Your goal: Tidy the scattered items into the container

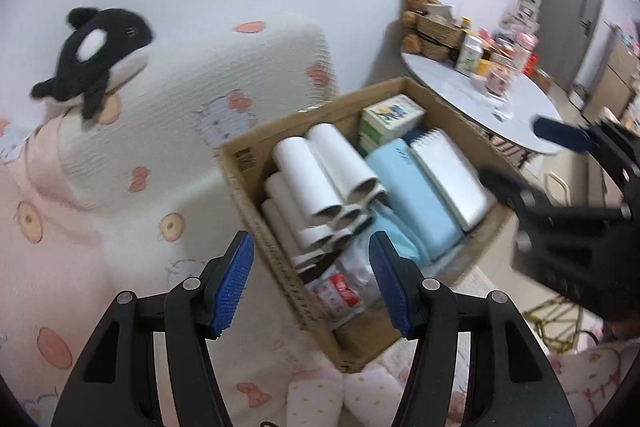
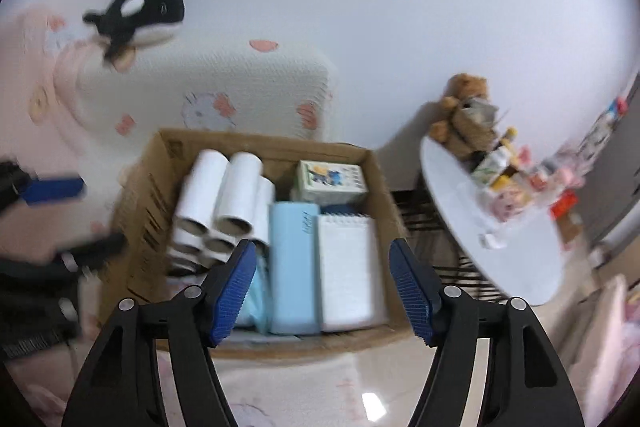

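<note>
Left tongs (image 1: 314, 281): I hold them wide apart with nothing between the blue pads (image 1: 234, 283); they hang over the near left wall of the box.
Right tongs (image 2: 324, 287): also spread wide and gripping nothing, poised above the near end of the box, over the blue case and the notepad.
Box (image 1: 256, 227): an open cardboard carton sitting on the pink bedding, close against the pillow.
Paper rolls (image 1: 320, 183): white tubes stacked on their sides along the left part of the box, open ends toward me.
Blue case (image 2: 294, 263): a pale blue oblong lying lengthwise in the middle of the box, touching the notepad.
Notepad (image 2: 348, 267): white, spiral-bound at its far edge, lying flat on the right side of the box.
Small carton (image 2: 332, 177): a printed box in the far right corner, behind the case and the notepad.
Packet (image 1: 340, 291): a crinkled clear wrapper with red print at the near end of the box; blurred, so I cannot read it.
Toy whale (image 1: 94, 55): a black and white plush resting on top of the pillow, well apart from the box.
Pillow (image 1: 192, 95): white with pink patterns, propped at the wall.
Table (image 2: 516, 259): a round white top to the right of the box, crowded with bottles and a brown teddy bear (image 2: 460, 103).
</note>
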Motion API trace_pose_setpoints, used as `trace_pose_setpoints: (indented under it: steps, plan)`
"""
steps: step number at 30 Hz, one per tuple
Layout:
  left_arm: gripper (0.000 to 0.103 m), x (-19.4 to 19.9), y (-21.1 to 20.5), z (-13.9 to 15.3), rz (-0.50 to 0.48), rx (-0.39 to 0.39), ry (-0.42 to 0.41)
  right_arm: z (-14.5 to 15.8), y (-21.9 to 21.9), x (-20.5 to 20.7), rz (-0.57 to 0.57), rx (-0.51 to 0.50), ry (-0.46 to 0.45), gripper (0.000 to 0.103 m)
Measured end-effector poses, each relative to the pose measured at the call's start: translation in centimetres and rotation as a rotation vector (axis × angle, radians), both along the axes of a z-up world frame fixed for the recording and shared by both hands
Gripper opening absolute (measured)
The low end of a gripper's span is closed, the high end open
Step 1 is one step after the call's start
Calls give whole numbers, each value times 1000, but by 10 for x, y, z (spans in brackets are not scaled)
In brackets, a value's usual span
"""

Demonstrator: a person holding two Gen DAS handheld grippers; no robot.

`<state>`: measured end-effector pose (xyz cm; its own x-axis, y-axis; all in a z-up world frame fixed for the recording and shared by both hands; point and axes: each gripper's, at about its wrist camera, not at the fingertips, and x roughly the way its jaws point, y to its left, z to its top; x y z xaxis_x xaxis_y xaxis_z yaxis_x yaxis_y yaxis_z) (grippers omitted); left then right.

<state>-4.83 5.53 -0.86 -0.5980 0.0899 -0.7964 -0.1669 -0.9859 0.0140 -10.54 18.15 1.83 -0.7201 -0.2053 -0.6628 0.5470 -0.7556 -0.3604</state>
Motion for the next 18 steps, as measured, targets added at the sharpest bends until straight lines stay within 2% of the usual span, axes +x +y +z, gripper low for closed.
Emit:
trace_pose_setpoints:
  steps: [2, 4, 7, 9, 13, 18]
  plan:
    - [64, 0, -12, 0, 33, 41, 4, -3, -4, 5, 29, 22, -16, 71]
    - [64, 0, -19, 0, 67, 48, 6, -5, -13, 10, 81, 37, -35, 71]
    - [64, 0, -28, -3, 156, -24, 21, -7, -16, 10, 75, 58, -34, 72]
    - [64, 0, -29, -5, 180, -62, 23, -11, -20, 12, 67, 88, -37, 75]
    - [64, 1, -21, -8, 102, -45, 11, -12, -22, 15, 82, 93, -54, 75]
    - [64, 3, -1, -12, 1, -79, -3, -12, -23, 15, 88, 96, -61, 76]
